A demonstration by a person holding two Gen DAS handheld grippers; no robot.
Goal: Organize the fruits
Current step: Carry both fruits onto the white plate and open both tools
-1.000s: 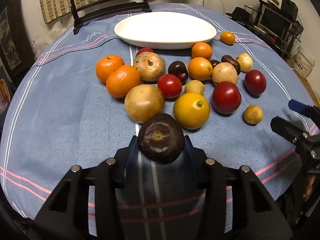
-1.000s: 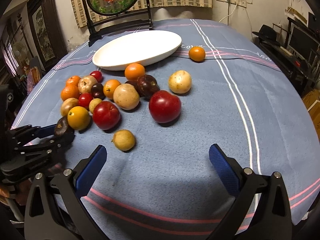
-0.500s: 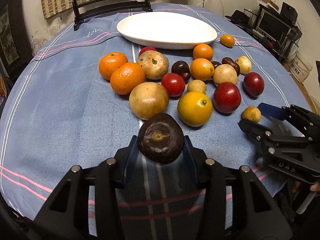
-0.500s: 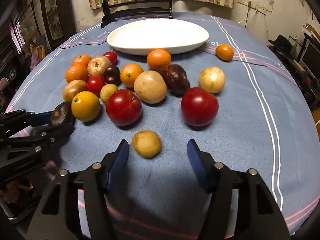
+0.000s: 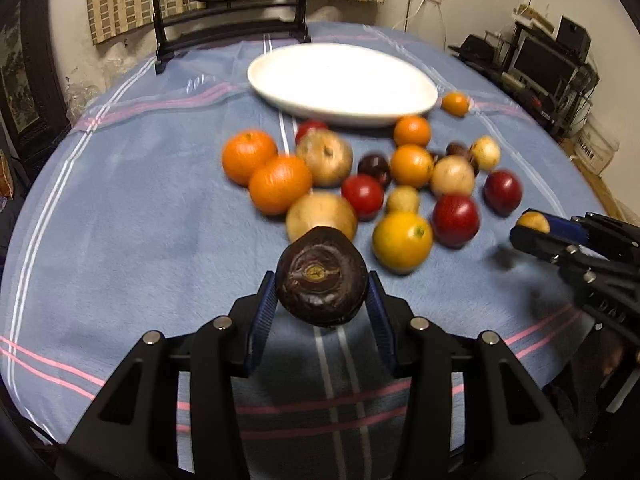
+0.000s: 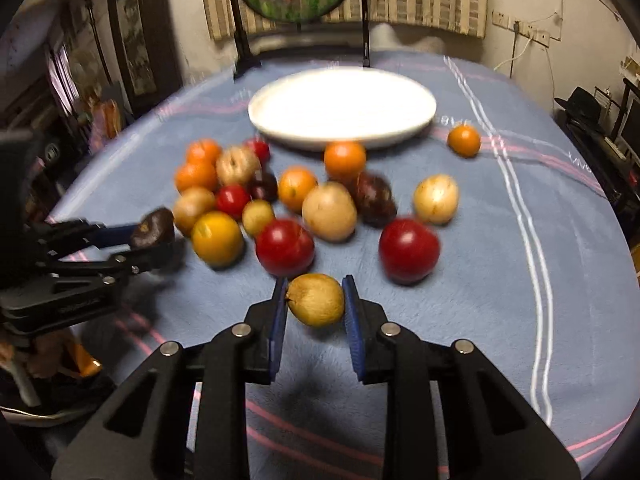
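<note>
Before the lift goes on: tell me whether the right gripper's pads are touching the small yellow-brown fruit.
Touching. In the right wrist view both blue pads press the sides of the small yellow-brown fruit, no gap showing; the right gripper has just closed on it.

The tablecloth [image 5: 120, 220] is a soft blue with pink and white stripes, and the plate [image 5: 340, 80] is plain white. Fruit-wise there's a dark purple-brown wrinkly fruit [image 5: 322, 282], a dull yellow-tan fruit [image 6: 316, 299], bright oranges [image 5: 280, 184], deep red ones [image 6: 408, 250] and pale tan ones [image 6: 329, 211].
</note>
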